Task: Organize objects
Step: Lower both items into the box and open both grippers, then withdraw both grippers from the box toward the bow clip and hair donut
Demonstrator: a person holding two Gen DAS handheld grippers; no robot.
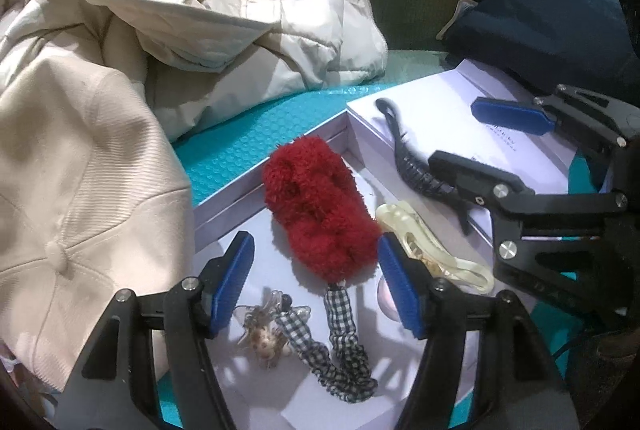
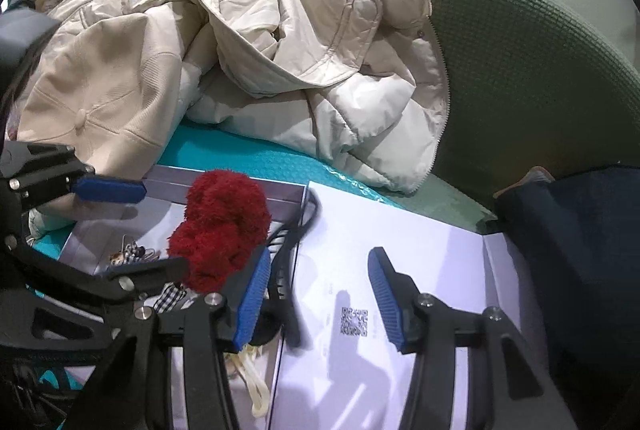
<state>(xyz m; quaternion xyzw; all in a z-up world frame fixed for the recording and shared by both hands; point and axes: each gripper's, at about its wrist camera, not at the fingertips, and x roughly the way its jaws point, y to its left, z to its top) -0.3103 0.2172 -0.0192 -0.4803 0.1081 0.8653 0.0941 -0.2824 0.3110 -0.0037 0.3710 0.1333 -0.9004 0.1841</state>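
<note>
A white box tray point(image 1: 224, 206) holds a red fluffy scrunchie point(image 1: 316, 206), a black-and-white checked scrunchie point(image 1: 344, 350), a clear charm clip point(image 1: 264, 326) and a cream claw clip point(image 1: 428, 246). My left gripper point(image 1: 316, 282) stands open above the tray, its pads either side of the red scrunchie's lower end without pressing it. A black claw clip point(image 2: 288, 270) lies across the edge of the white lid point(image 2: 400, 230). My right gripper point(image 2: 320, 294) is open over the lid, with the black clip just inside its left pad and the right pad well apart from it.
A beige cap point(image 1: 80, 190) and a cream puffer jacket point(image 1: 200, 10) are piled left of and behind the tray on a teal mat point(image 1: 240, 146). A green seat back point(image 2: 520, 50) rises behind. A dark navy cloth point(image 2: 580, 250) borders the lid on the right.
</note>
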